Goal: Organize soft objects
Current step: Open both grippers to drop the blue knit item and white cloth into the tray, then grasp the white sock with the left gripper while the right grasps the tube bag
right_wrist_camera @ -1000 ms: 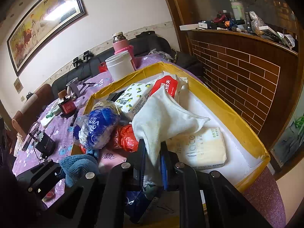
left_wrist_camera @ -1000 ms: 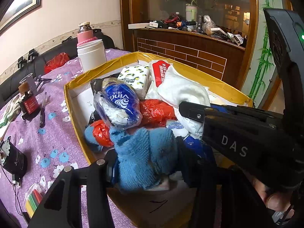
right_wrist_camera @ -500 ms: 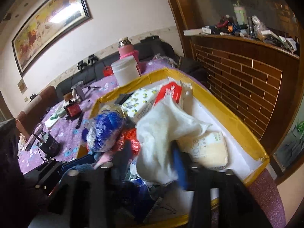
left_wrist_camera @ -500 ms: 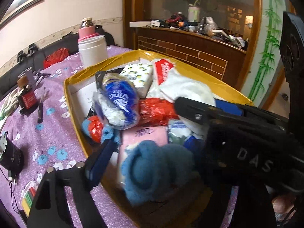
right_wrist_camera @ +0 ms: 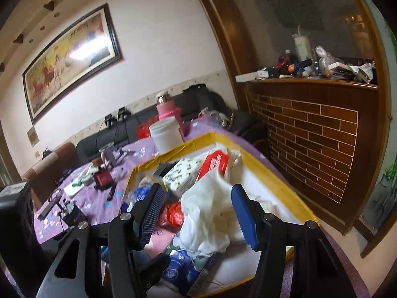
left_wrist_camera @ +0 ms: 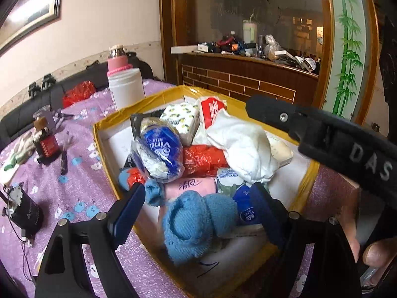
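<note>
Now lying loose at the near end of the yellow-rimmed cardboard box [left_wrist_camera: 104,124]: fuzzy blue knitted sock [left_wrist_camera: 198,223], cuff leftward, between spread left gripper [left_wrist_camera: 198,203] jaws, just released. Rightward, crumpled white cloth [right_wrist_camera: 206,213] between just-opened right gripper [right_wrist_camera: 198,211] jaws, untouched. Sock hidden from right wrist view.

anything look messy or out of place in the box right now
Nothing is spilled or damaged, but the yellow box is just a loose heap: the white cloth lies crumpled over the packs, and the blue knit piece sits bunched at the near edge.
</note>
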The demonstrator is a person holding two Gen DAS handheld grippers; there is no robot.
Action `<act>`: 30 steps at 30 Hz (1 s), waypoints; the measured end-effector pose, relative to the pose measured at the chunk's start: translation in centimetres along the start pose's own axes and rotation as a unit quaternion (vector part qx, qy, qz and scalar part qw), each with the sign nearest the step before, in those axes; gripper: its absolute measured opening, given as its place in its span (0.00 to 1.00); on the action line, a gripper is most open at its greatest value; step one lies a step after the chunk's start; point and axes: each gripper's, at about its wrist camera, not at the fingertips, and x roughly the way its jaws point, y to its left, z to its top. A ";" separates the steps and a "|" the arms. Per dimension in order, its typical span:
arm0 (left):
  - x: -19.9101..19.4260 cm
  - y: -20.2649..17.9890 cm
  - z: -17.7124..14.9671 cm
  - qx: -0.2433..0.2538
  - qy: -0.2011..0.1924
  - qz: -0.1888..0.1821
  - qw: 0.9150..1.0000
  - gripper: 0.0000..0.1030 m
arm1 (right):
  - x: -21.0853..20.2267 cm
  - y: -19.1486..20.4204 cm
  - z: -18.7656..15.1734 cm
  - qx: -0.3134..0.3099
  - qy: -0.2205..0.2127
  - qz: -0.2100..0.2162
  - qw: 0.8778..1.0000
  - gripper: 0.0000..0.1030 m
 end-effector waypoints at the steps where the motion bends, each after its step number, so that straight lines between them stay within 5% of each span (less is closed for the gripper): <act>1: -0.1 -0.1 0.0 0.006 -0.003 0.004 1.000 0.83 | -0.1 -0.1 0.1 0.004 -0.002 -0.001 1.000 0.60; 18: -7.3 -1.2 1.3 0.038 -0.017 0.009 0.999 0.83 | 0.0 -2.2 0.4 0.034 -0.005 -0.046 0.998 0.60; 30: -13.8 4.0 -3.7 0.000 -0.014 0.021 1.000 0.87 | -1.0 -0.2 -0.1 0.007 -0.007 -0.051 0.999 0.61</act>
